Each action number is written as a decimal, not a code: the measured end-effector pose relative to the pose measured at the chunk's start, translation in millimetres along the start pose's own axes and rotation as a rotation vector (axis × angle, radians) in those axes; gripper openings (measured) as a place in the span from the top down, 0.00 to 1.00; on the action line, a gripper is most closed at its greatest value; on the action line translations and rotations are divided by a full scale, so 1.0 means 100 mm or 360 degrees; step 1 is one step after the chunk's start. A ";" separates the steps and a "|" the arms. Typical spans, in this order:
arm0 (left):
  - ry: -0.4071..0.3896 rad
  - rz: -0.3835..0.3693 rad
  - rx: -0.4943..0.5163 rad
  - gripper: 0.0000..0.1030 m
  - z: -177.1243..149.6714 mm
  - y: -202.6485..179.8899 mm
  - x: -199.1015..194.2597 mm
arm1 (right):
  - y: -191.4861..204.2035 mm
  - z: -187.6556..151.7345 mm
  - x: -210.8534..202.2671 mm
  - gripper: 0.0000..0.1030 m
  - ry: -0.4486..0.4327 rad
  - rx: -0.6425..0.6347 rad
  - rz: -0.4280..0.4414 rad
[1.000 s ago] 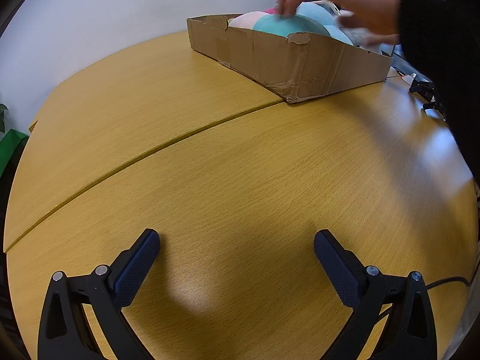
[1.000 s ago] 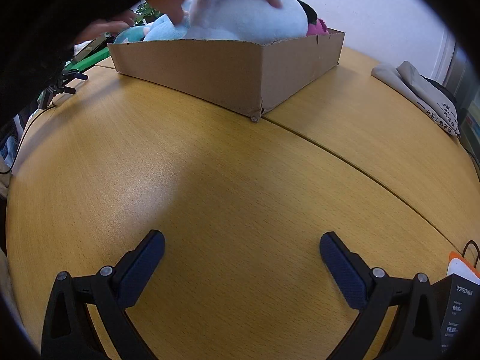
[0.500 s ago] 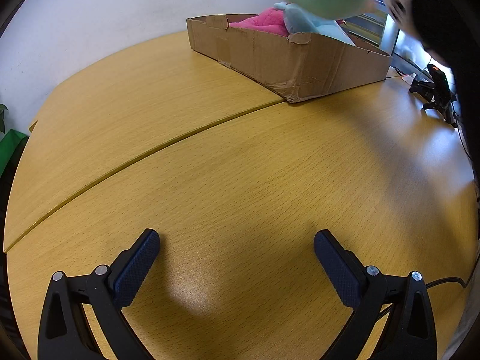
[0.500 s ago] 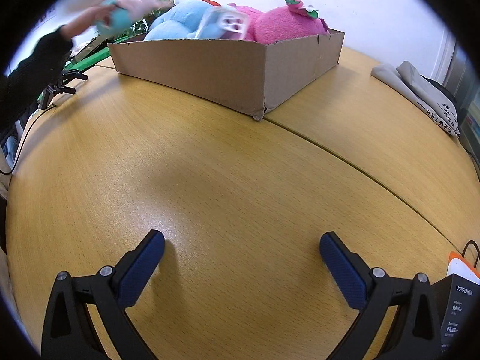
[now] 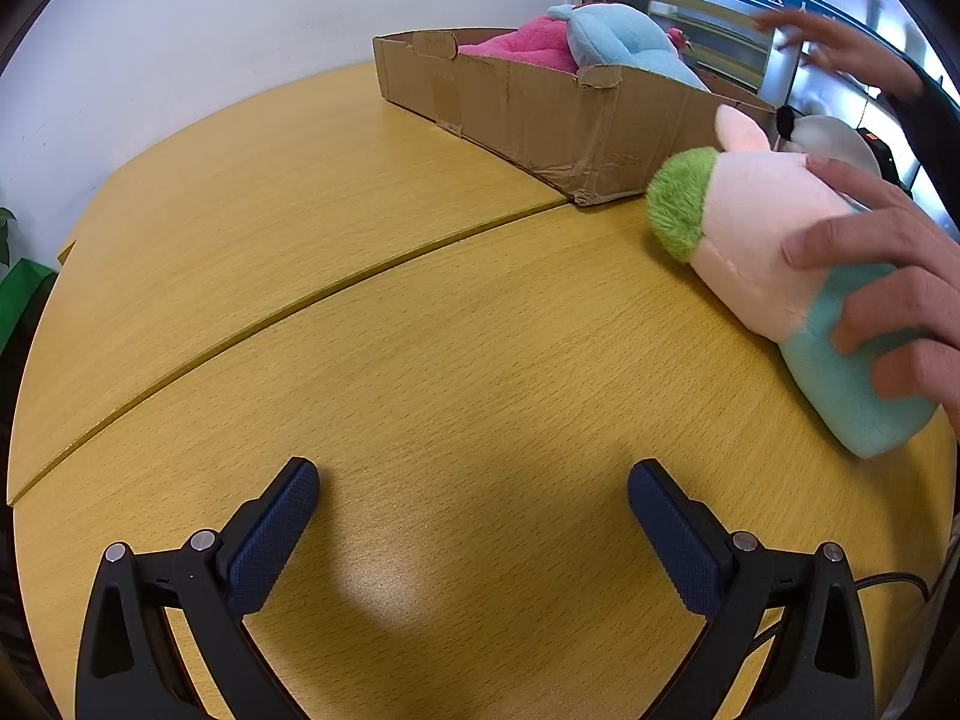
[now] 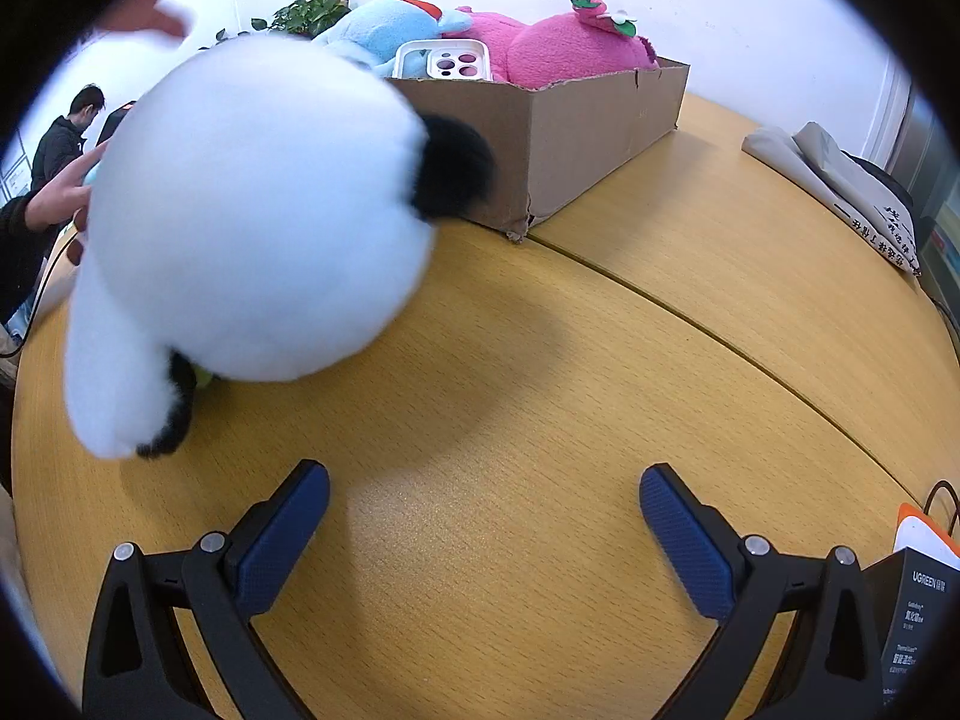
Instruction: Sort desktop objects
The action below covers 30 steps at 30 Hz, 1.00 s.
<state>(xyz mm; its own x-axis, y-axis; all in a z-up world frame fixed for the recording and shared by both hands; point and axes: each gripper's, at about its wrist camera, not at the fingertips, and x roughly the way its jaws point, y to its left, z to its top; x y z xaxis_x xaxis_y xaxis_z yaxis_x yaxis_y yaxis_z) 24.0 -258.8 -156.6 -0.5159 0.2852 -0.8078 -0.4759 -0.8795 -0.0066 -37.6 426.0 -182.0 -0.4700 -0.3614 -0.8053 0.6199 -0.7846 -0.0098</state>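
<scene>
Left gripper (image 5: 474, 501) open, empty, over near edge of wooden table (image 5: 300, 240). Cardboard box (image 5: 540, 102) of plush toys at far edge. Hand (image 5: 888, 276) presses pink-and-teal plush (image 5: 774, 264) near right edge. Right gripper (image 6: 485, 501) open, empty; white panda plush (image 6: 252, 228) beside box.

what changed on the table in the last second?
Two plush toys came out of the cardboard box onto the table: a bare hand lays the pink, green-topped plush down, and a white panda plush, blurred, lands closer in. Unchanged: pink plush, blue plush and phone case still in the box; left gripper and right gripper open, unmoved.
</scene>
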 end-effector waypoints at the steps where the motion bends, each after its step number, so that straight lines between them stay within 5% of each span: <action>1: 0.0002 -0.0001 -0.0002 0.00 0.01 0.00 0.01 | 0.00 0.00 0.00 0.00 0.0000 0.0000 0.0000; 30: 0.0003 -0.0003 -0.0002 0.00 0.00 -0.02 0.03 | 0.00 0.03 0.02 0.00 0.0002 0.0010 0.0006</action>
<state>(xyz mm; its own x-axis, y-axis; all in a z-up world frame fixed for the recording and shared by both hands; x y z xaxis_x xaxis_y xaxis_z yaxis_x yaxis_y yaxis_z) 23.3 -256.0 -158.7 -0.5138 0.2863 -0.8087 -0.4762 -0.8793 -0.0088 -40.5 423.4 -181.4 -0.4667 -0.3638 -0.8061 0.6179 -0.7862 -0.0029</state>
